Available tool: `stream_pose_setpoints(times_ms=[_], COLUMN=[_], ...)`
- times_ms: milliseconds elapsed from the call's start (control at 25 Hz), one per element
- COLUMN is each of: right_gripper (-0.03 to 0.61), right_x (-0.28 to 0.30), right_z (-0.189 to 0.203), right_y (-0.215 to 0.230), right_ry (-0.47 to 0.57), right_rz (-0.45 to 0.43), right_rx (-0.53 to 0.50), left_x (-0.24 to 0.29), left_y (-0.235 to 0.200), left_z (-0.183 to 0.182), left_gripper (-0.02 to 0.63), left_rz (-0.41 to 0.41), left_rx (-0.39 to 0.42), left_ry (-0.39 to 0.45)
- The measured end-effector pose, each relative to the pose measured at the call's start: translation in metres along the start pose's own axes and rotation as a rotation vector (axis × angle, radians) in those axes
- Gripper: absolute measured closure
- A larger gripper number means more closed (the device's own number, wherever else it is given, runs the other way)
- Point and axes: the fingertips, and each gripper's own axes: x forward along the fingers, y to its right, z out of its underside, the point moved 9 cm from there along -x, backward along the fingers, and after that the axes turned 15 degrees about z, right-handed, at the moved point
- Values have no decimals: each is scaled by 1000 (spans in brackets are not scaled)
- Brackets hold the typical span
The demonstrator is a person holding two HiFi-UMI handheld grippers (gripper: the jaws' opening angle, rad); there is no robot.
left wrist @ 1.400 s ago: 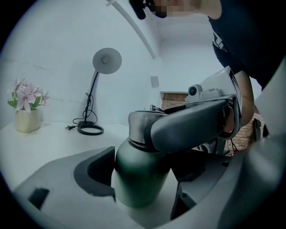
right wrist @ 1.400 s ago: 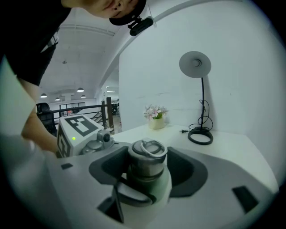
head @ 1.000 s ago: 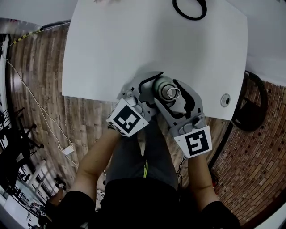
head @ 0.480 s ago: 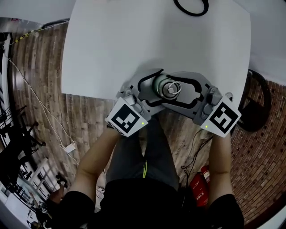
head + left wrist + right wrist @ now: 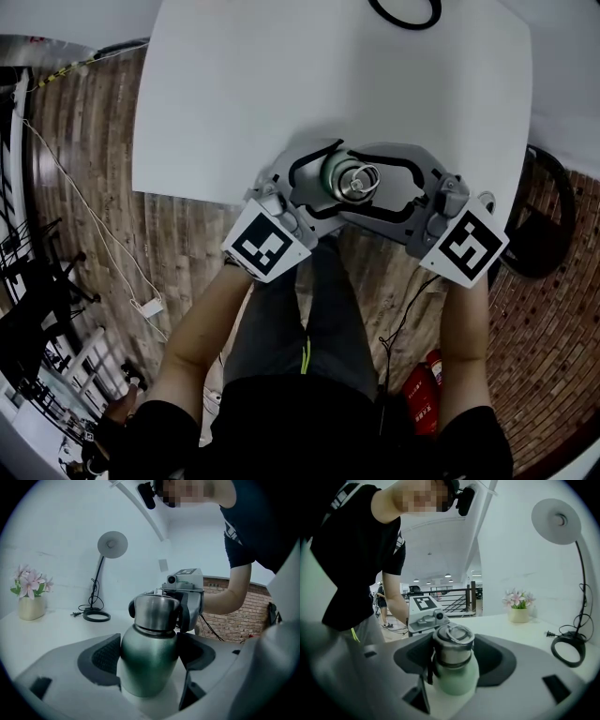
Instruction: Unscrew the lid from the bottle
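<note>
A green metal bottle [image 5: 334, 172] stands near the front edge of the white table [image 5: 281, 84]. Its steel lid [image 5: 357, 181] carries a ring handle. My left gripper [image 5: 326, 180] comes in from the lower left and is shut on the bottle's body [image 5: 149, 660]. My right gripper [image 5: 362, 184] reaches in from the right, level, with its dark pads against both sides of the lid [image 5: 452, 645]. The left gripper view shows the lid [image 5: 157, 611] with the right gripper [image 5: 185, 597] behind it. In the right gripper view the green body [image 5: 457, 678] sits below the jaws of the right gripper [image 5: 452, 654].
A desk lamp [image 5: 111, 545] with a black ring base [image 5: 405, 11] and cord stands at the table's far side. A pot of pink flowers [image 5: 32, 604] stands further along it. The table's front edge lies just under the bottle. A red fire extinguisher [image 5: 427, 370] stands on the floor.
My right gripper has swung around the lid, from pointing up and left to pointing straight left, its marker cube now at the right. The left gripper and bottle stayed put.
</note>
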Motion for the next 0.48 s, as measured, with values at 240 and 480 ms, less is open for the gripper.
stream_pose_setpoints(times_ms=[240,480], right_gripper=[279,276], right_x=[-9,-39], right_z=[14,22], right_y=[-6,-48], right_ry=[1,193], right_rz=[130,594], right_rx=[62,443], left_x=[1,-1], left_y=[-4,1], left_z=[3,-1], left_gripper=[255,255], left_rz=[-4,-7], left_rx=[4,-6], left_ry=[-2,-2])
